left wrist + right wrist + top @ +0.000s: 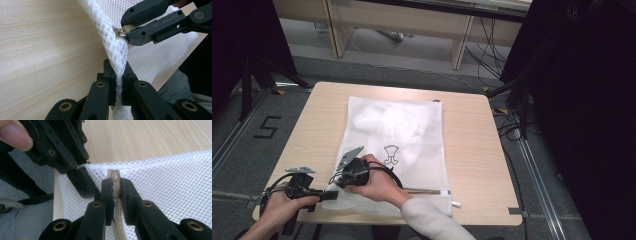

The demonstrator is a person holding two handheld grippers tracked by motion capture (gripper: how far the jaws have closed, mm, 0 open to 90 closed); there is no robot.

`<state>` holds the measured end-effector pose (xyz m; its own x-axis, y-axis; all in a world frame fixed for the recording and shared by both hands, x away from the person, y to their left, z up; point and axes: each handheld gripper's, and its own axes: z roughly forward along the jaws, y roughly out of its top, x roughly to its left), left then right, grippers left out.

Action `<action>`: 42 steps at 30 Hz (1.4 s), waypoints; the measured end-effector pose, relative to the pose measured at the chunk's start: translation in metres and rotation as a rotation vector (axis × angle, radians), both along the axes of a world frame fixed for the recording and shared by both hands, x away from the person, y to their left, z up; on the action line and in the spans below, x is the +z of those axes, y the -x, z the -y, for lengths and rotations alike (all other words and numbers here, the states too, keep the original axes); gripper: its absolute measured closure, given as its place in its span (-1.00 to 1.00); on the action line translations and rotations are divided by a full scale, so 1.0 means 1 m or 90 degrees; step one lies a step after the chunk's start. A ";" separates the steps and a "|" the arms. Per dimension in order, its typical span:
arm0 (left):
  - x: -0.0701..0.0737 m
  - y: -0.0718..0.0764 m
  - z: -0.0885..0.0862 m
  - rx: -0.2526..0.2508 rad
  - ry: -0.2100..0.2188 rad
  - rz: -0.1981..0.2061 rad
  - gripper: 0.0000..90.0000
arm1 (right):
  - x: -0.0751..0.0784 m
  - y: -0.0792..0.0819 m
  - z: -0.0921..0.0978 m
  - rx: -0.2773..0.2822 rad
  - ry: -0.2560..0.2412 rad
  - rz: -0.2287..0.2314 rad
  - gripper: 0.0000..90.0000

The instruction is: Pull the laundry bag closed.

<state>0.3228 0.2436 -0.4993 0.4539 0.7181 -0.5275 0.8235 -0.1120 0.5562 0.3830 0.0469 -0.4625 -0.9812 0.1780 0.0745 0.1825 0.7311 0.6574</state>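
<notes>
A white mesh laundry bag lies flat on the wooden table, a small black print on its middle. Its beige zipper runs along the near edge. My left gripper is shut on the bag's near left corner, with mesh bunched between its jaws. Just beside it, my right gripper is shut on the zipper pull. In the right gripper view the pull pokes out past the right gripper, and the left gripper touches the mesh close by.
The table's near edge is right under both hands. Bare wood flanks the bag on both sides. Cables trail on the floor at the right, and dark curtains and wooden furniture legs stand beyond the table.
</notes>
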 end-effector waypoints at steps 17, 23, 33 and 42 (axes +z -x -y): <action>0.000 0.000 -0.002 0.003 0.008 -0.010 0.91 | -0.005 0.000 0.005 0.009 0.035 -0.005 0.84; 0.000 0.000 -0.001 0.012 0.009 -0.001 0.91 | -0.008 0.000 0.007 0.003 0.042 -0.014 0.84; 0.002 0.000 -0.002 0.004 0.018 -0.003 0.91 | -0.013 0.001 0.012 0.004 0.059 -0.026 0.84; 0.005 0.000 -0.001 0.008 0.026 0.007 0.91 | -0.014 0.003 0.014 0.000 0.066 -0.026 0.84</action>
